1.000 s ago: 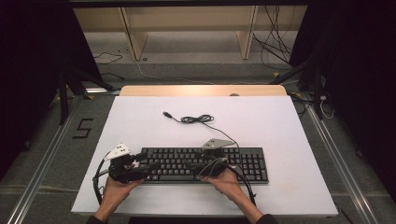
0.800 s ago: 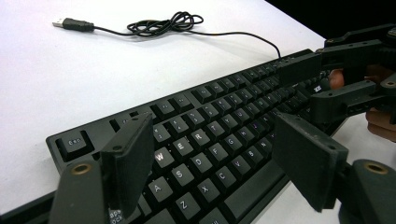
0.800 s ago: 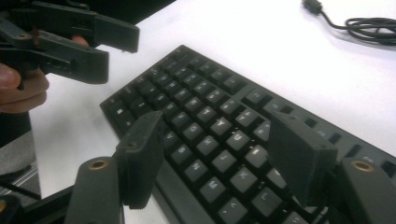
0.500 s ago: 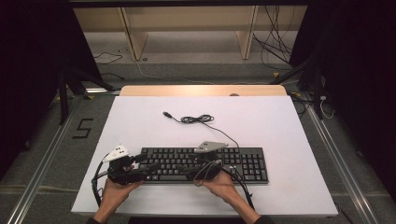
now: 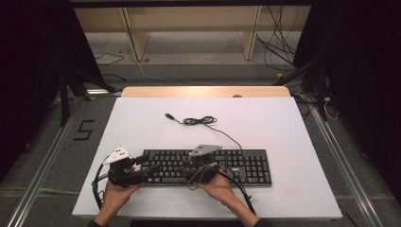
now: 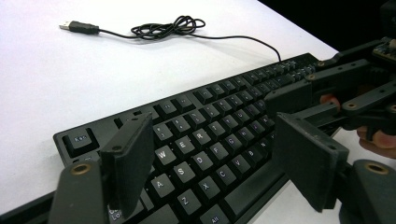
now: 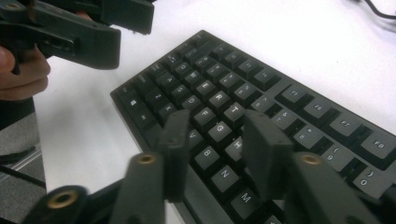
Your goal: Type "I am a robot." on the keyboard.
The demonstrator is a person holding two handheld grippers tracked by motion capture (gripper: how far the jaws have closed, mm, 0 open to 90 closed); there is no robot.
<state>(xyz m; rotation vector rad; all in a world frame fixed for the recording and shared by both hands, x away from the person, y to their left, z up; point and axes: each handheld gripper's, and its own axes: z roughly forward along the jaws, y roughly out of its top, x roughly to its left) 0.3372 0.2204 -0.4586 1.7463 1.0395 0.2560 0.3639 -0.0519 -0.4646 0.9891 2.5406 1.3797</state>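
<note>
I see the black keyboard (image 5: 208, 166) lying flat near the front of the white desk (image 5: 283, 132), its cable (image 5: 201, 121) coiled behind it. My left gripper (image 6: 212, 163) hovers over its left end, fingers (image 6: 128, 158) spread wide. My right gripper (image 7: 212, 140) hangs above the middle keys, fingers parted, gripping nothing.

The left gripper (image 6: 212, 161) hangs low over the keyboard (image 6: 201, 140), jaws spread wide with nothing between them but keys: W, S, D, C and their neighbours. Its left jaw sits above the Caps Lock corner, its right over the front edge by the space bar. Beyond the right jaw, the other gripper (image 6: 345, 88) reaches across the far keys, fingertips (image 6: 376, 140) curled behind it. Far ahead, the cable (image 6: 168, 28) lies coiled on the white table (image 6: 56, 84), plug (image 6: 79, 27) to the left.
</note>
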